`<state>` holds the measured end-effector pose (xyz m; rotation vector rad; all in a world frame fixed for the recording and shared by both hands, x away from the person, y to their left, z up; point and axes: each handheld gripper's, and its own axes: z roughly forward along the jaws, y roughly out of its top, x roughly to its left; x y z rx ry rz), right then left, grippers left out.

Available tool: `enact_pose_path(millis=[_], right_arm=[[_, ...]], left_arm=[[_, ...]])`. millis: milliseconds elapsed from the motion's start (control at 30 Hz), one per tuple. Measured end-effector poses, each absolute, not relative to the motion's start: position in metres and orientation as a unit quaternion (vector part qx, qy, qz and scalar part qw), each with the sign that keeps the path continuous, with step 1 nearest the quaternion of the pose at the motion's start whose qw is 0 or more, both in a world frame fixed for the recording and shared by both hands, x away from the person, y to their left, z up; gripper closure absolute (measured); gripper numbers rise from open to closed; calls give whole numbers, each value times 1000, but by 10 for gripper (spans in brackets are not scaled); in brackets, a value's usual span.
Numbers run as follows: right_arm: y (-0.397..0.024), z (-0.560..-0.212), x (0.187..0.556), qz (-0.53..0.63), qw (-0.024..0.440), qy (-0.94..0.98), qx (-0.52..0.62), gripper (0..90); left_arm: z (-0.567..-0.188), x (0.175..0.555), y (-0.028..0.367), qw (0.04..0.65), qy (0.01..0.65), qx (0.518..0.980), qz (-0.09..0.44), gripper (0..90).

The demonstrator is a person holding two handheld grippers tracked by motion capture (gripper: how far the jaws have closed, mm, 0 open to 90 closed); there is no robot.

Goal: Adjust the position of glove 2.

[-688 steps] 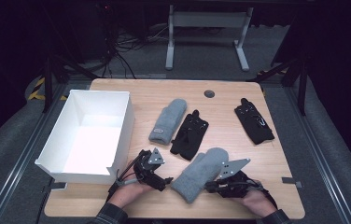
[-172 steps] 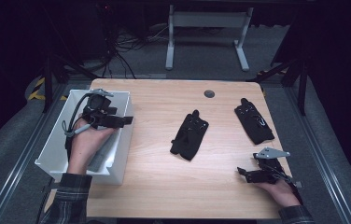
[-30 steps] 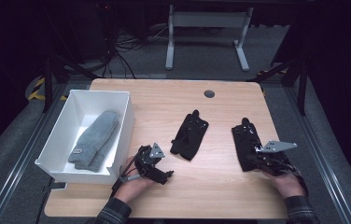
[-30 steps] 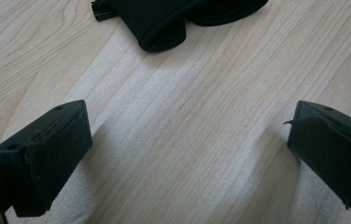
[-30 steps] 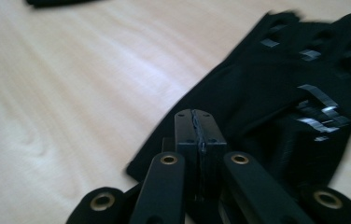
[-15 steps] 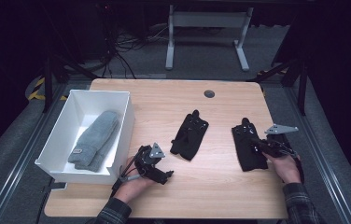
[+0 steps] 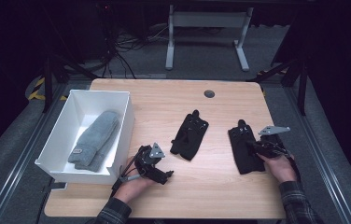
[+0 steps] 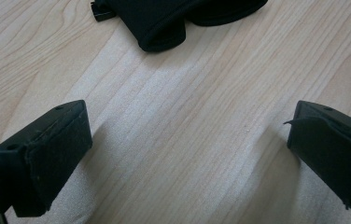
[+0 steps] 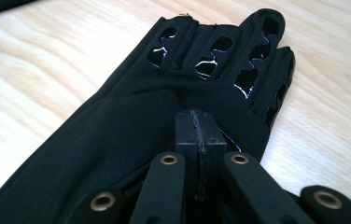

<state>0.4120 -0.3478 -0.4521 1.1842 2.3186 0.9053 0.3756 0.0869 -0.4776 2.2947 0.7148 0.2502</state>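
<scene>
The work in hand appears to be clearing gloves off the wooden table (image 7: 220, 186) into the white bin (image 7: 126, 109), where a pair of grey mittens (image 7: 95, 140) lies. Two black gloves are left on the board. The right black glove (image 7: 244, 148) lies at the right side, its long axis running from the near edge away from the person, fingertips at the far end. The right gripper (image 7: 257, 147) sits on its right flank; in the right gripper view the jaws are pressed together over the back of this glove (image 9: 131, 126), apparently nipping the fabric, pointing along its length toward the fingertips. The middle black glove (image 7: 190, 135) lies tilted at the table's centre, just ahead and to the right of the left gripper (image 7: 168, 174), whose jaws stand spread over bare wood, holding nothing. In my judgement, the left hand is nearer the bin and the middle glove.
</scene>
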Motion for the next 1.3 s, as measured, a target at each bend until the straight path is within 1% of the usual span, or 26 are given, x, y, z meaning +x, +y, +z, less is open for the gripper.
enact_pose_path(millis=[200, 500, 633, 767, 933, 1067, 1200, 1300], right_arm=[[-329, -451, 397, 318, 180, 844, 393, 897], [-311, -450, 379, 317, 162, 860, 366, 896], [-292, -450, 368, 316, 152, 872, 340, 897], [-282, -452, 362, 325, 139, 876, 328, 896], [-268, -452, 355, 325, 134, 884, 308, 896], [-266, -452, 353, 327, 130, 885, 304, 896], [-268, -448, 353, 339, 137, 880, 304, 895], [-278, -441, 353, 348, 148, 871, 313, 895]], left_arm=[[-478, 376, 87, 355, 277, 888, 97, 1], [-478, 376, 87, 355, 277, 888, 97, 1], [-478, 376, 87, 355, 277, 888, 97, 1], [-478, 376, 87, 355, 277, 888, 97, 1], [-478, 376, 87, 355, 277, 888, 97, 1], [-478, 376, 87, 355, 277, 888, 97, 1], [-478, 376, 87, 355, 277, 888, 97, 1], [-478, 376, 87, 355, 277, 888, 97, 1]])
